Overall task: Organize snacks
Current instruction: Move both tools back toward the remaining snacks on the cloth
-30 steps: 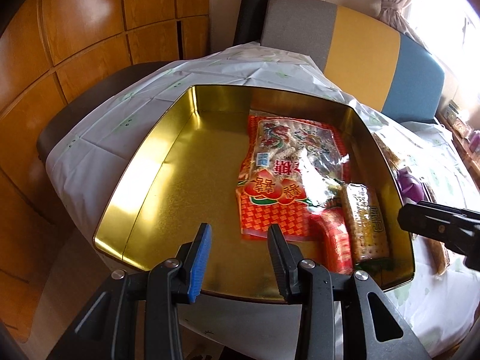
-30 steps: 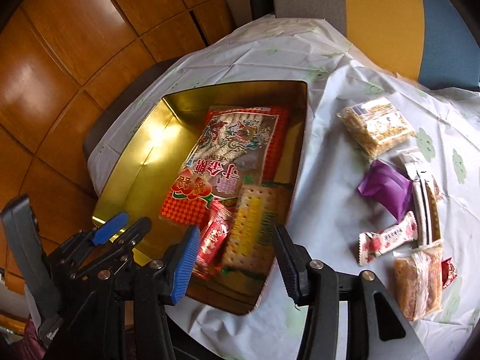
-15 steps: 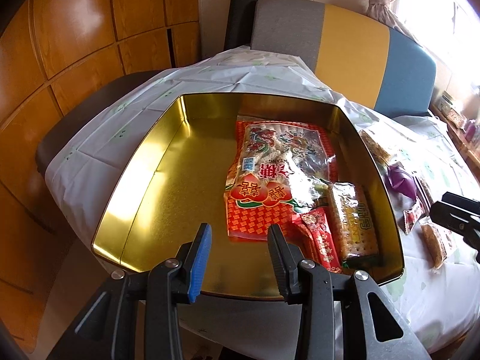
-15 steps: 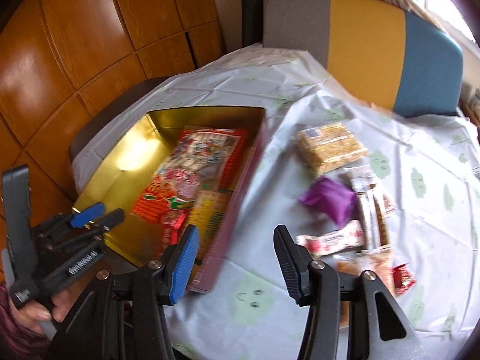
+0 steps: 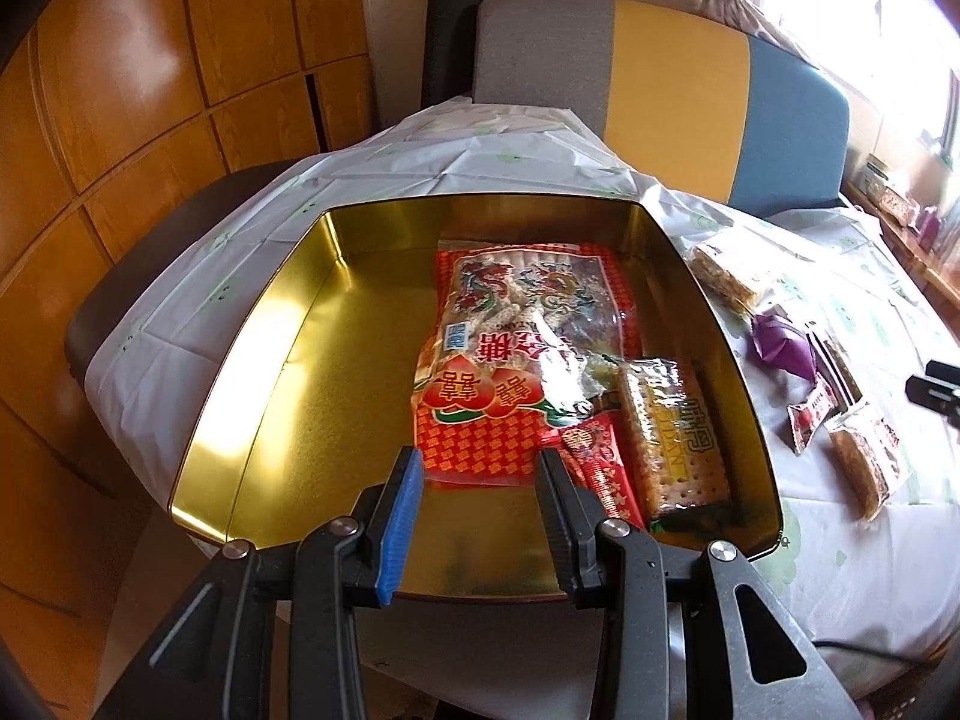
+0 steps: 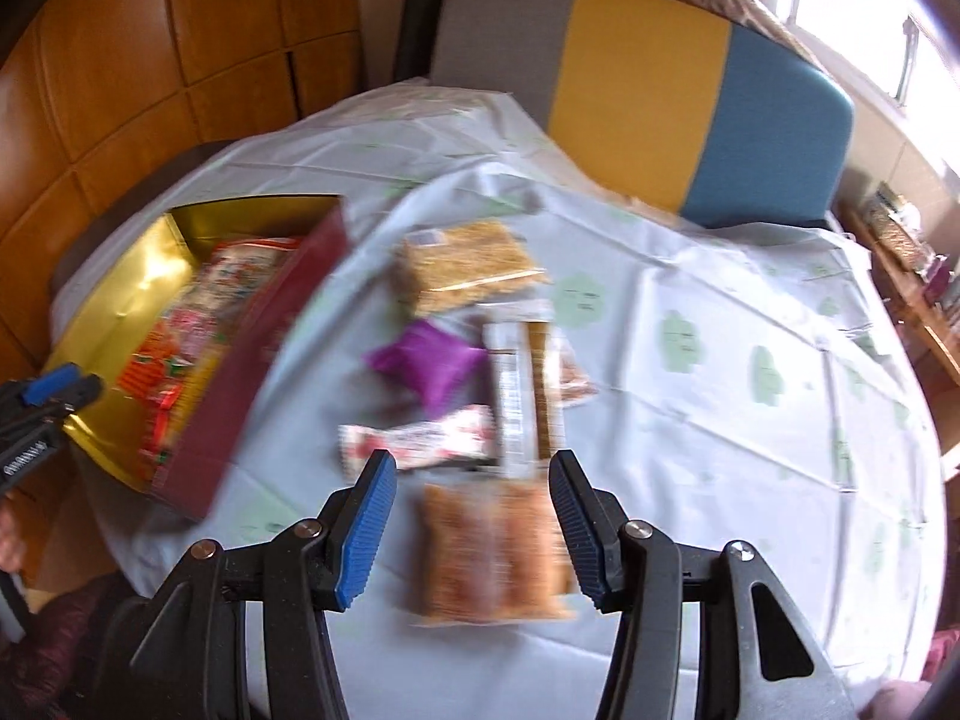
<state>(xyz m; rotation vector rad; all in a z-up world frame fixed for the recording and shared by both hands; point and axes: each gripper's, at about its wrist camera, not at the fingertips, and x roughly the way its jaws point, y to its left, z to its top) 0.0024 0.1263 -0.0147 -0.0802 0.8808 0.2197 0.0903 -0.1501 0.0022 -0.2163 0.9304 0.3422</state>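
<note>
Right hand-held gripper (image 6: 473, 521), jaws wide and empty, poised above a brown snack packet (image 6: 493, 552) among loose snacks on the table (image 6: 720, 420), likely the next pick; left hand-held gripper (image 5: 478, 495), open and empty, waits over the gold tin (image 5: 252, 372) holding three packed snacks

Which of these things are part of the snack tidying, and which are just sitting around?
Part of the job:
- gold metal tin
- big red candy bag
- cracker packet
- purple pouch
- golden crispy block
- brown cake packet
- open right gripper

Just lying about:
- grey, yellow and blue chair
- white tablecloth
- wooden wall panels
</note>
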